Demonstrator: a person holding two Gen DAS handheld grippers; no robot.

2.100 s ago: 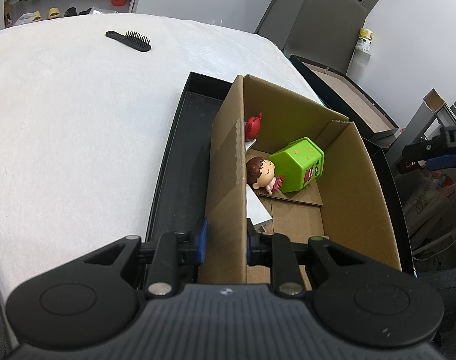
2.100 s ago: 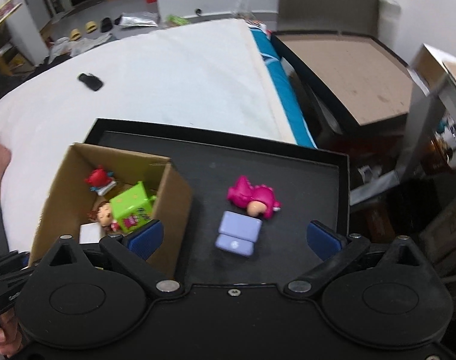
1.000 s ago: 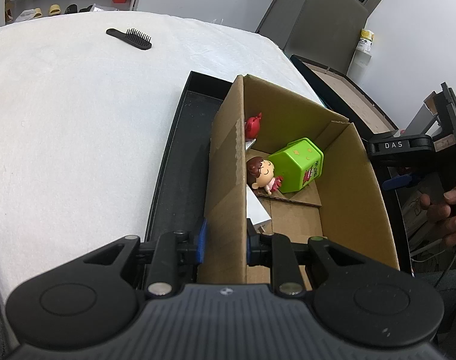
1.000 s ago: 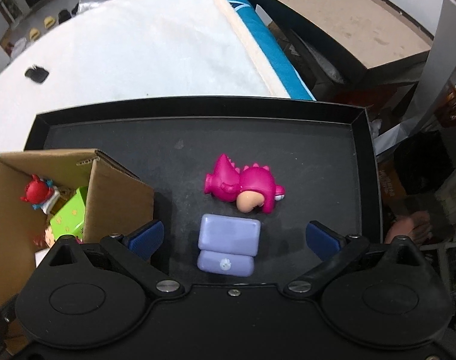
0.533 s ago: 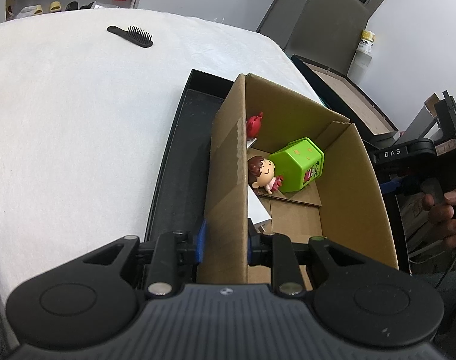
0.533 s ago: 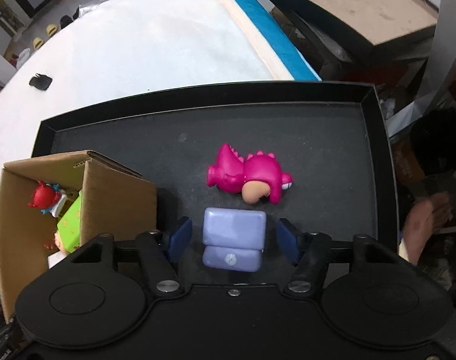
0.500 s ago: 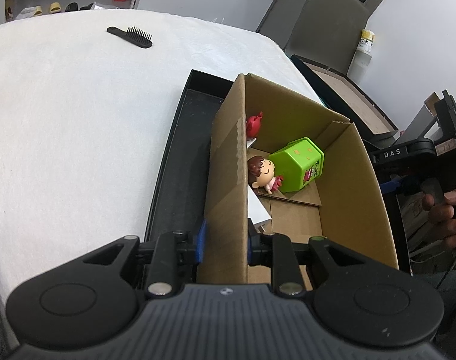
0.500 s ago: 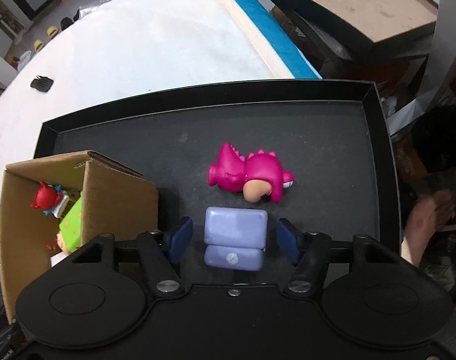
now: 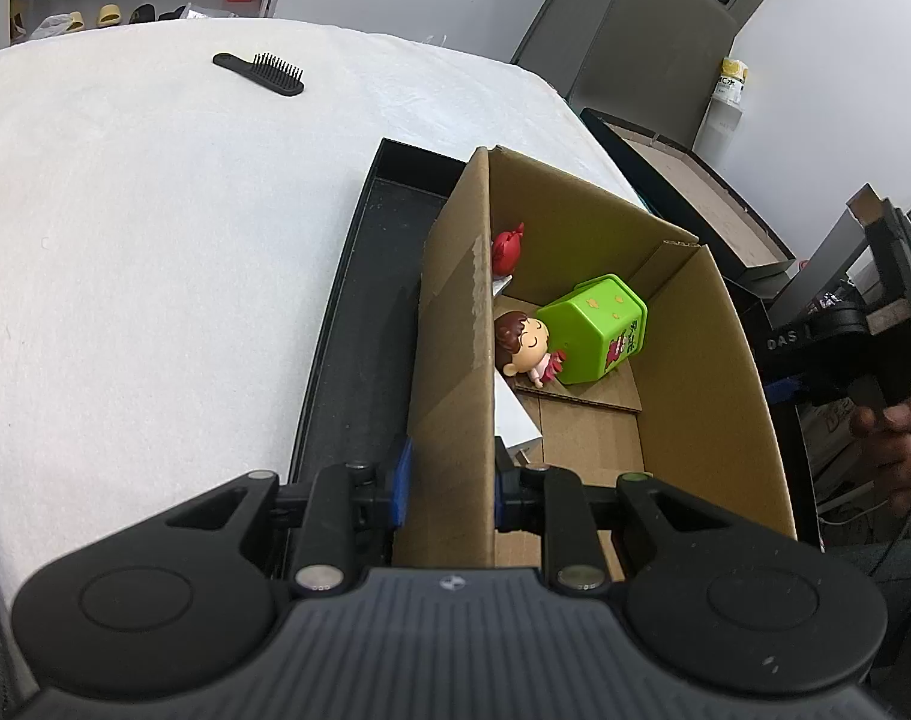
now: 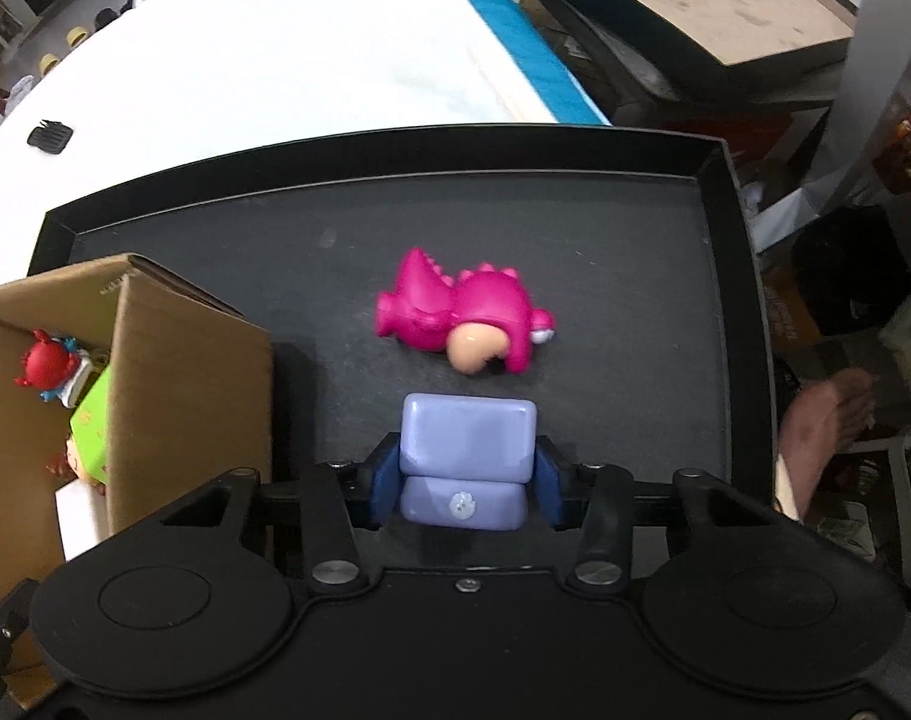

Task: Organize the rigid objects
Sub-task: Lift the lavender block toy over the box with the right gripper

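Observation:
My left gripper is shut on the near wall of an open cardboard box that stands in a black tray. Inside the box lie a green hexagonal tub, a small doll, a red figure and a white card. My right gripper points steeply down at the tray floor. Its jaws are closing, and the blue pads touch both sides of a lilac block. A pink dinosaur toy lies just beyond the block.
A black hairbrush lies far off on the white tabletop. The cardboard box stands left of the lilac block. A person's hand shows at the right, and a bare foot past the tray's right rim.
The right gripper's jaws came in from wide apart to the sides of the lilac block, and the gripper tilted further down over it. The left gripper kept still on the box wall.

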